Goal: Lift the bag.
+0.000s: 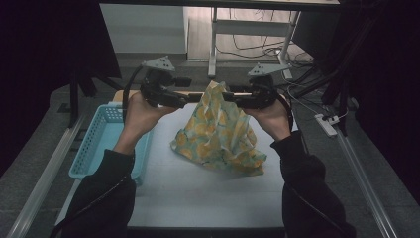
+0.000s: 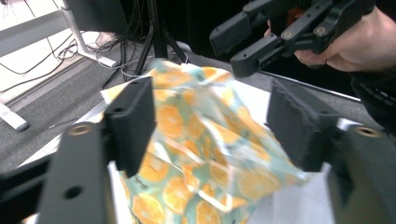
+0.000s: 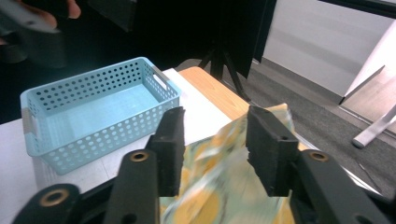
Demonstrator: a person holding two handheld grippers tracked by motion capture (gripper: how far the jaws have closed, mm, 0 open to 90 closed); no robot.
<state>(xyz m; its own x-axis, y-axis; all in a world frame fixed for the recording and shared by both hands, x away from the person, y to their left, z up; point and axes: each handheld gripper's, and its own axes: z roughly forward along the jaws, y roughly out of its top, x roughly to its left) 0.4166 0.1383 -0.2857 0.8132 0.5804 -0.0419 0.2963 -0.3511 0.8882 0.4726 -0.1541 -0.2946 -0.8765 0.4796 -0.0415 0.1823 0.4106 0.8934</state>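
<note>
A cloth with an orange-slice print (image 1: 218, 134) stands in a loose peak on the white table (image 1: 198, 193), its lower folds resting on the surface. My left gripper (image 1: 190, 96) and right gripper (image 1: 229, 95) face each other at the cloth's top, one on each side. In the left gripper view the jaws (image 2: 210, 126) stand wide apart with the blurred cloth (image 2: 201, 158) between them, untouched by the pads. In the right gripper view the jaws (image 3: 215, 140) are also apart, with the cloth (image 3: 219, 191) blurred below and between them. Both grippers are open.
A light blue perforated basket (image 1: 99, 144) sits at the table's left edge, empty inside (image 3: 93, 112). A wooden strip (image 3: 215, 88) runs along the table's far side. Desk legs and cables (image 1: 257, 44) lie on the floor beyond.
</note>
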